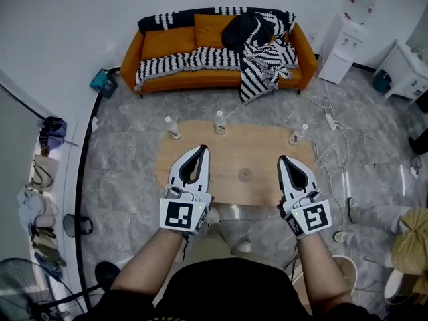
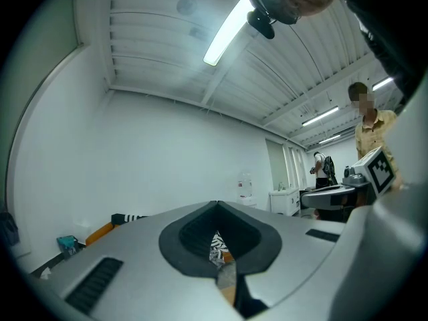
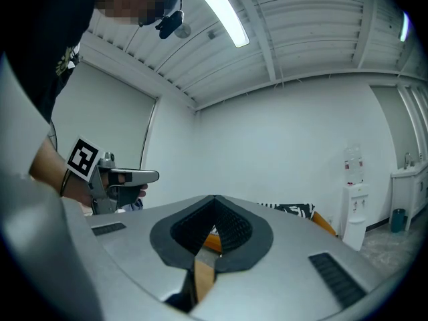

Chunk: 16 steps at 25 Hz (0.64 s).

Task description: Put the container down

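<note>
Both grippers hover side by side over a low wooden table (image 1: 231, 154), pointing away from me. My left gripper (image 1: 203, 149) is shut, its tips meeting with nothing between them; the left gripper view (image 2: 215, 203) shows the same. My right gripper (image 1: 281, 158) is also shut and empty, as the right gripper view (image 3: 214, 196) confirms. On the table stand three small bottles: one at the far left (image 1: 173, 128), one at the far middle (image 1: 220, 122) and one at the far right (image 1: 297, 135). A small round thing (image 1: 245, 174) lies between the two grippers.
An orange sofa (image 1: 221, 45) with striped throws stands beyond the table. A white water dispenser (image 1: 348, 39) is at the back right. Cables and a power strip (image 1: 330, 122) trail over the floor right of the table. A fan (image 1: 20, 293) sits near left.
</note>
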{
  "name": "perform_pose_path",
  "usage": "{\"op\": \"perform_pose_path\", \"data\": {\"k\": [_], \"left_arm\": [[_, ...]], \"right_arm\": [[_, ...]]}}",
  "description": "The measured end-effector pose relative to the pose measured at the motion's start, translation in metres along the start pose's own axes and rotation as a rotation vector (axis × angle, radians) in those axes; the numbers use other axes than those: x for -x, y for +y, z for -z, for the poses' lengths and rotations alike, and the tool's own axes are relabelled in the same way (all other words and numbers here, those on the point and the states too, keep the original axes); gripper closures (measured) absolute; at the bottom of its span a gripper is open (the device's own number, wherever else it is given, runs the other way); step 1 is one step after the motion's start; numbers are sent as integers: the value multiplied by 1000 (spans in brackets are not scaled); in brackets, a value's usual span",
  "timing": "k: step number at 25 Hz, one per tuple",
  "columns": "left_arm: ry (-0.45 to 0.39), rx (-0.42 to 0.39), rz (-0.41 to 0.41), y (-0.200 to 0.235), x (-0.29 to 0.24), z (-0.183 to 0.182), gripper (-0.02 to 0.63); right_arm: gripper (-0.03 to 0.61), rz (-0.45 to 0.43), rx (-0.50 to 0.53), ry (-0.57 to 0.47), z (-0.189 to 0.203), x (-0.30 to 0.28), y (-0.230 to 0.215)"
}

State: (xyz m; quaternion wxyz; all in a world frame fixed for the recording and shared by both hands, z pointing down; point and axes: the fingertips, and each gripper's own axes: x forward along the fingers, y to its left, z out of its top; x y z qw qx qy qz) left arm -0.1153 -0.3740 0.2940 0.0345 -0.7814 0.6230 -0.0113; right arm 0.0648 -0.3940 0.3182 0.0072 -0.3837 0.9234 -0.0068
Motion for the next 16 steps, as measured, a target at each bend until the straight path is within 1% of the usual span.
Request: {"op": "perform_pose_path", "data": {"k": [6, 11, 16], "left_arm": [[2, -5, 7, 1, 5, -6, 600], [-5, -9, 10, 1, 3, -10, 600], [-8, -9, 8, 1, 4, -12, 600]], "right_arm": [[566, -4, -1, 3, -5, 3, 4], [566, -15, -6, 40, 0, 6, 6], [566, -17, -2, 10, -12, -1, 10]]}}
